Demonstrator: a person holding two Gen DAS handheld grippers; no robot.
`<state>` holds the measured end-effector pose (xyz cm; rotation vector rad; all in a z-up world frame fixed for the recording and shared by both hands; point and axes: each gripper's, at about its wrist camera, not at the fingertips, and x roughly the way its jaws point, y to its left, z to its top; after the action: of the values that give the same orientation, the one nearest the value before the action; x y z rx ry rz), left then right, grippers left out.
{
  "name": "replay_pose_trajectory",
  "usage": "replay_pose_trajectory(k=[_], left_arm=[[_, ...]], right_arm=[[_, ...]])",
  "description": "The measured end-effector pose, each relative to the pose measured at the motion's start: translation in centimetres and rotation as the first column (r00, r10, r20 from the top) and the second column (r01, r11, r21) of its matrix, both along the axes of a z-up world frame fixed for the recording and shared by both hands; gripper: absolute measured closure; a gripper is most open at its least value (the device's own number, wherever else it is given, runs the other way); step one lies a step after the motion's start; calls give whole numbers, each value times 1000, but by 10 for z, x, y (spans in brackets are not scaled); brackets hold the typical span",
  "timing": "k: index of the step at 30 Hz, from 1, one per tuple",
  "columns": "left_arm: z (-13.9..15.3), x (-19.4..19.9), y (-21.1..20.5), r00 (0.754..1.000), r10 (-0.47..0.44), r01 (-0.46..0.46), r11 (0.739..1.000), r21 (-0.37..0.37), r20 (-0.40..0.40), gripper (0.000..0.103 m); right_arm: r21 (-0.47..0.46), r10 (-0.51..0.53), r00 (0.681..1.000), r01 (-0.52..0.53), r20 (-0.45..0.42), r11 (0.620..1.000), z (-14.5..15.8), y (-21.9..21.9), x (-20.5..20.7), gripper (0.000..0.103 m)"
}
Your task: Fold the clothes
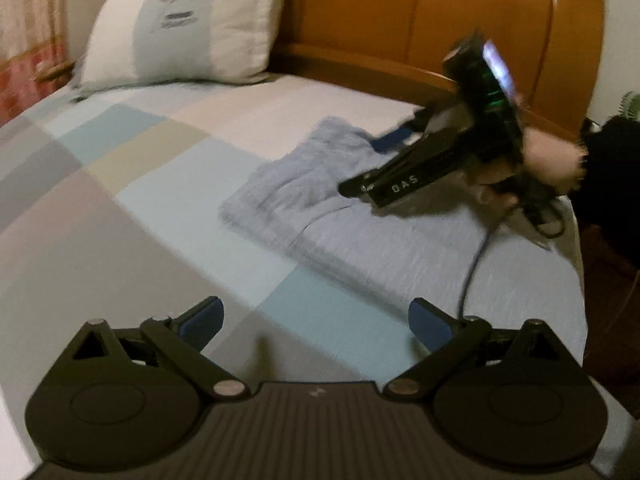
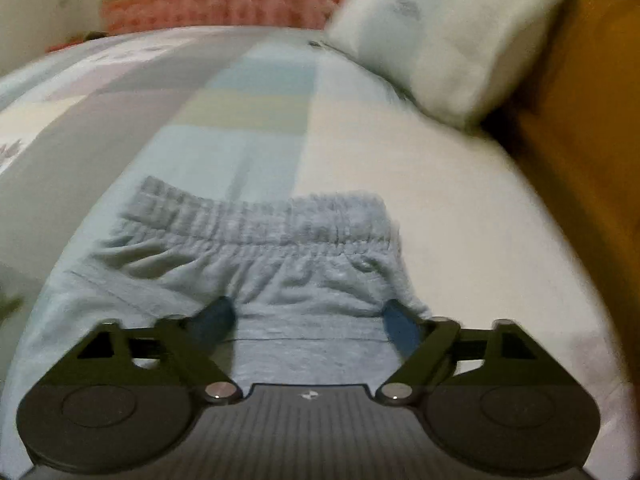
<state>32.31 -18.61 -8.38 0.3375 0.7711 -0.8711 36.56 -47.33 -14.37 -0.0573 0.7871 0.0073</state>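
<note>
A light grey-blue garment (image 1: 296, 184) with an elastic waistband lies folded on the patchwork bedspread (image 1: 140, 200). The right wrist view shows it close up, garment (image 2: 280, 264) with the waistband on its far side. My right gripper (image 2: 310, 320) is open just above the cloth, its blue pads wide apart and not pressing on the fabric. From the left wrist view the right gripper (image 1: 368, 164) reaches in over the garment's right end, held by a person's hand (image 1: 552, 164). My left gripper (image 1: 316, 318) is open over bare bedspread, well short of the garment, with nothing between its fingers.
A pale pillow (image 1: 176, 28) leans against the wooden headboard (image 1: 400, 12) at the back; the pillow (image 2: 452, 36) is also in the right wrist view. A cable (image 1: 472, 264) trails from the right gripper across the bed. The bed's edge drops off at the right.
</note>
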Motion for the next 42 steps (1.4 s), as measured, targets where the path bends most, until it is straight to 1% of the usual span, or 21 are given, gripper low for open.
replay_pose_trajectory(k=[3, 5, 8, 11, 12, 15, 16, 19, 21, 23, 26, 29, 30, 31, 32, 33, 35, 37, 38, 40, 42], left_arm=[[0, -3, 27, 999, 40, -40, 999, 2, 23, 4], [-2, -2, 40, 998, 63, -63, 998, -13, 17, 4], [-5, -2, 54, 996, 88, -87, 995, -42, 11, 4], [-6, -4, 62, 994, 104, -103, 993, -60, 23, 4], [-6, -5, 65, 993, 111, -109, 992, -66, 33, 4], [-2, -2, 77, 991, 121, -118, 991, -67, 48, 4], [0, 0, 82, 990, 130, -126, 990, -68, 51, 4], [3, 4, 95, 984, 171, -168, 983, -71, 46, 4], [4, 3, 102, 980, 194, -190, 979, -79, 40, 4], [4, -1, 106, 980, 198, -194, 978, -80, 38, 4], [4, -12, 108, 982, 185, -182, 981, -67, 41, 4], [6, -21, 109, 983, 179, -176, 983, -54, 40, 4], [6, -25, 109, 984, 176, -174, 983, -50, 40, 4], [8, -28, 109, 984, 176, -174, 984, -48, 39, 4], [9, -31, 109, 984, 176, -174, 984, -45, 40, 4], [11, -33, 110, 983, 177, -175, 984, -42, 41, 4], [12, -40, 111, 984, 172, -170, 985, -36, 47, 4], [11, -46, 111, 986, 163, -162, 986, -30, 42, 3], [9, -48, 110, 986, 161, -160, 987, -26, 36, 3], [5, -52, 108, 987, 158, -157, 987, -17, 25, 3], [2, -55, 105, 987, 159, -158, 987, -11, 13, 3]], right_arm=[[-11, -19, 1000, 19, -10, 1000, 12, 4, -2, 11], [-25, -19, 1000, 19, 14, 999, 24, 15, -7, 11], [-8, 42, 997, -41, 66, 999, 41, 36, -12, 11], [-100, 33, 998, -27, 59, 995, 35, 56, 14, 11], [-110, 25, 999, -20, 47, 994, 28, 58, 26, 11], [-84, 13, 999, -9, 42, 996, 16, 54, 42, 6], [-47, -1, 1000, 2, 25, 999, 16, 48, 46, 6], [3, -25, 1000, 25, -10, 1000, 27, 41, 46, 8], [-13, -28, 1000, 28, -9, 1000, 42, 45, 32, 8], [2, -4, 1000, 4, 8, 1000, 55, 48, 7, 8], [20, 15, 1000, -15, 5, 1000, 64, 54, -28, 8], [-42, -13, 1000, 13, -4, 999, 49, 64, -46, 8], [-68, -21, 999, 19, -29, 997, 36, 69, -45, 8], [-69, -20, 998, 16, -54, 997, 25, 72, -41, 8], [-56, -25, 998, 22, -52, 998, 19, 73, -40, 7], [-38, -35, 999, 34, -35, 999, 19, 73, -41, 7], [-23, -67, 997, 67, -28, 998, 32, 71, -50, 9], [5, -64, 997, 64, 39, 998, 50, 68, -78, 8], [12, -59, 996, 58, 60, 998, 53, 67, -90, 7], [-12, -60, 997, 60, 45, 998, 43, 66, -100, 7], [-35, -59, 998, 59, 12, 998, 24, 65, -102, 5]])
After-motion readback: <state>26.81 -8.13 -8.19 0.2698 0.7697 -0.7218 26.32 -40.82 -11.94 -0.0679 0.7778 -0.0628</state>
